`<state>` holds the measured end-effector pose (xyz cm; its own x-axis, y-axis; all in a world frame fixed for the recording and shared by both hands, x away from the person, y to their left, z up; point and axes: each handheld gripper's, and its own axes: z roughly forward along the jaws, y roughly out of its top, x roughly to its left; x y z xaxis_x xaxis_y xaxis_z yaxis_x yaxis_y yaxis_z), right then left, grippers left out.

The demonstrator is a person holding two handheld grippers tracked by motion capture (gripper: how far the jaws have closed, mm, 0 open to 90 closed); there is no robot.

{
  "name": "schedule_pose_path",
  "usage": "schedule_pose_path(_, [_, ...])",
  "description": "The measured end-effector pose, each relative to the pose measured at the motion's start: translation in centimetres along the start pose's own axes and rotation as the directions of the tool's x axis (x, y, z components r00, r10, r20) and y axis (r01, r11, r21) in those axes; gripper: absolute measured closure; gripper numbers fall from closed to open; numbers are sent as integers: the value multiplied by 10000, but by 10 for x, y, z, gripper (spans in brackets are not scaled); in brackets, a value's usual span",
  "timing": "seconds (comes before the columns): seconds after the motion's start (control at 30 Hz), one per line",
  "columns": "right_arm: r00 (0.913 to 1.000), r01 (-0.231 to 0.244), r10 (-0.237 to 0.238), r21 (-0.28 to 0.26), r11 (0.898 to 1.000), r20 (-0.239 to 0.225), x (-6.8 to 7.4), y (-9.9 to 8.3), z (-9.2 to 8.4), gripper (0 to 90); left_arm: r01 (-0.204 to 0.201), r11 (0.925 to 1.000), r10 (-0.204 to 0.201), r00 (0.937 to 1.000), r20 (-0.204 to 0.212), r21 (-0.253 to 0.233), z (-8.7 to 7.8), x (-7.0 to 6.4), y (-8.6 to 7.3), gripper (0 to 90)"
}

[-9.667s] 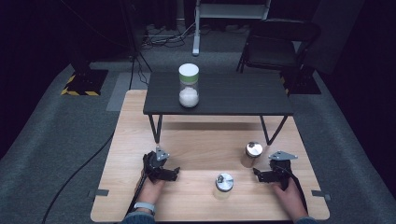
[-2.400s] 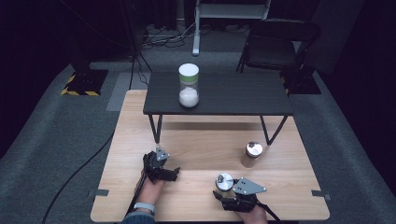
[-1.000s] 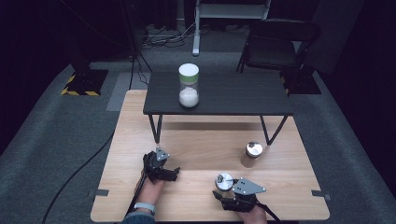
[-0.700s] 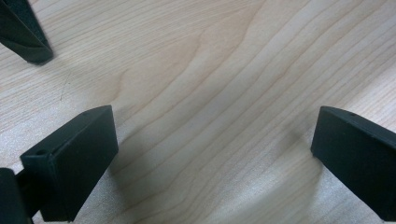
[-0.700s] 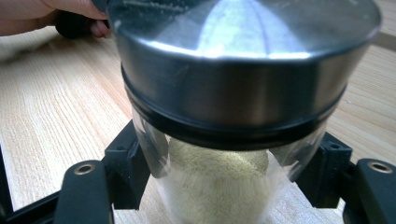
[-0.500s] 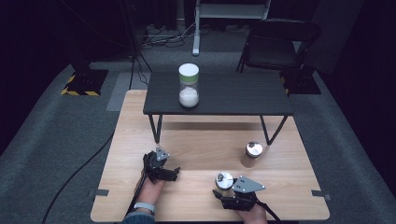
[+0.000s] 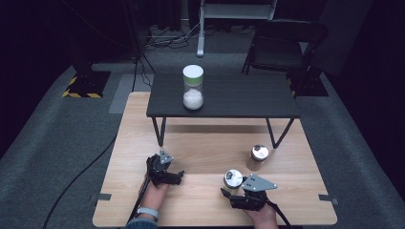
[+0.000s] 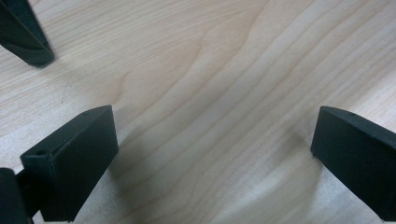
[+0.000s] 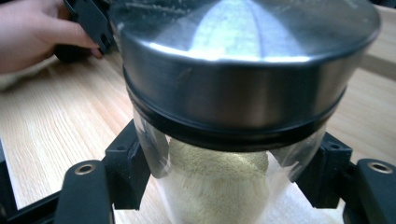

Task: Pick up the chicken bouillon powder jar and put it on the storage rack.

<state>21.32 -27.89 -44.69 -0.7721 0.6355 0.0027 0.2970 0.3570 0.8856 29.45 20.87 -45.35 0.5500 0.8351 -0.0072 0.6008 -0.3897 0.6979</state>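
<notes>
My right gripper (image 7: 235, 190) is clamped on the jar (image 9: 219, 140) at the table's near edge; left gripper (image 8: 210, 154) gapes empty. Glass looks slick, so a tilted lift could slip it.

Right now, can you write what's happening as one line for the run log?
right gripper: shut on metal-lidded jar | left gripper: open, nothing between jaws, over wooden table | jar: upright on table
</notes>
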Motion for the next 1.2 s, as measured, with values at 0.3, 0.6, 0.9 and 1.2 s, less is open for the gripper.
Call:
schedule_pose_path(0.3, [9998, 204, -203, -241, 9995, 49, -4, 18, -5, 303, 13, 10000, -13, 10000, 0, -1, 0, 0, 0, 5])
schedule_pose_path(0.6, [9999, 135, -132, -621, 9980, 65, -12, 29, -11, 303, 35, 10000, -35, 10000, -31, -9, 0, -1, 0, 5])
schedule_pose_path(0.9, [10000, 1, 2, -792, 9969, 35, -20, 42, -14, 303, 7, 10000, -7, 10000, 2, 7, 0, -2, 0, 5])
schedule_pose_path(1.2, [9999, -164, 162, -779, 9968, -32, -26, 51, -11, 303, 27, 10000, -27, 10000, -9, 20, 0, -3, 0, 5])
